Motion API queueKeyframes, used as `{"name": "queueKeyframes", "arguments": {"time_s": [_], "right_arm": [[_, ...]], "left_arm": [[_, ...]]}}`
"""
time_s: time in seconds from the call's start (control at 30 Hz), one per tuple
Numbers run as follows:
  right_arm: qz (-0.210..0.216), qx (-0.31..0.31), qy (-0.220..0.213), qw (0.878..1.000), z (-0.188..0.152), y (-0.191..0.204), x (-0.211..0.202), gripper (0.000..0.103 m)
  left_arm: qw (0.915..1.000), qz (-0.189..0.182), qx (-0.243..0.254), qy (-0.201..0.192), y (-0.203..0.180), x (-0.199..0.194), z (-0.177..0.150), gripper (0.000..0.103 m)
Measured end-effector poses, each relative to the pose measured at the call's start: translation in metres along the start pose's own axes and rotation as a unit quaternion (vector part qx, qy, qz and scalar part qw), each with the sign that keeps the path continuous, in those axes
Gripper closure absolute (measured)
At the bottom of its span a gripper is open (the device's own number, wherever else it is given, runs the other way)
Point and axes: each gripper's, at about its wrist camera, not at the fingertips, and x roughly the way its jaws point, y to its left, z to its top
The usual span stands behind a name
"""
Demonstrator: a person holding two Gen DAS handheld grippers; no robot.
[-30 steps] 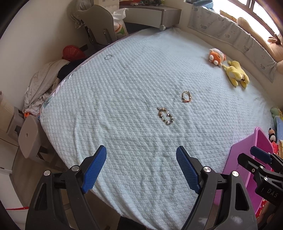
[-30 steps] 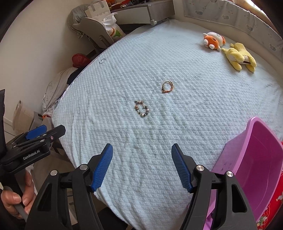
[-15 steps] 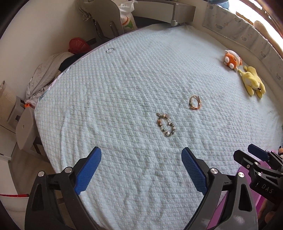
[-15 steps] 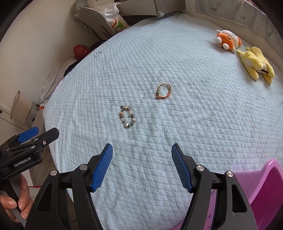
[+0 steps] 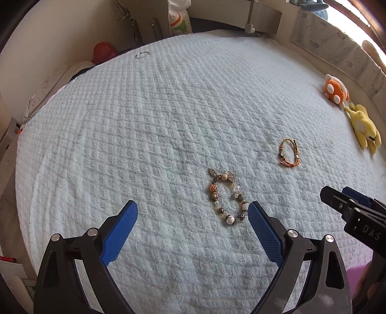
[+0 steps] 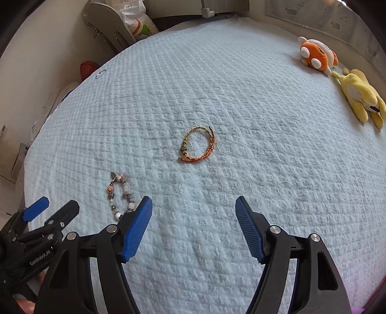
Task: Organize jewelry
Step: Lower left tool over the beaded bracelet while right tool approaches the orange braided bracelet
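Two pairs of tongs over a bed [image 5: 168,101] covered in a pale blue quilted blanket, both pointing steeply down at it. Left tongs [image 5: 192,215] spread wide, jaws just opened further, nothing pinched between the blue pads; a beaded bracelet [image 5: 226,196] lying flat on the blanket just inside the right-hand pad, near its tip, not gripped. Same beaded bracelet [image 6: 120,198] seen from the right wrist camera low on the left, partly hidden behind that view's left pad. Right tongs [image 6: 193,212] also parted, jaws just widened a little, only bare blanket between the pads. Ahead of them, apart from the fingers, an orange cord bracelet [image 6: 197,145] in a loose loop (a small green bead on its left side). From the left wrist camera, the orange cord bracelet [image 5: 289,152] up and to the right of the beaded one, well apart from it. Near the far left edge of the bed, a thin metal ring [image 5: 142,54], well away from both bracelets. At the far right edge, an orange plush toy [image 6: 316,56] just beside a yellow plush toy [image 6: 361,96], whether touching is hard to tell. Beyond the far end of the bed, a grey chair [image 6: 108,26] and a printed plastic bag [image 6: 137,21]. Beside the bed on the left, a red basket [image 5: 103,49].
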Motion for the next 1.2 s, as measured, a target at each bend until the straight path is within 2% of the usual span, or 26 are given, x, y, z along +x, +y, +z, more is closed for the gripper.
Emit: {"name": "queueKeyframes", "arguments": {"time_s": [0.3, 0.5, 0.83, 0.93, 1.2], "right_arm": [[0.001, -0.011, 0.005, 1.000, 0.019, -0.011, 0.039, 0.035], [0.003, -0.028, 0.001, 1.000, 0.022, -0.014, 0.059, 0.035], [0.010, -0.065, -0.010, 0.998, 0.028, -0.013, 0.081, 0.035], [0.001, -0.078, -0.012, 0.997, 0.031, -0.012, 0.087, 0.035], [0.008, -0.087, -0.017, 0.996, 0.046, -0.018, 0.103, 0.035]], "left_arm": [[0.9994, -0.009, -0.033, 0.010, -0.019, 0.043, -0.017, 0.012], [0.9997, -0.004, -0.024, -0.008, -0.032, 0.053, -0.024, 0.012], [0.9984, 0.007, -0.051, -0.023, -0.035, 0.068, -0.031, 0.012], [0.9983, 0.008, -0.051, -0.028, -0.038, 0.071, -0.030, 0.012], [0.9983, 0.016, -0.041, -0.039, -0.045, 0.082, -0.020, 0.011]]}}
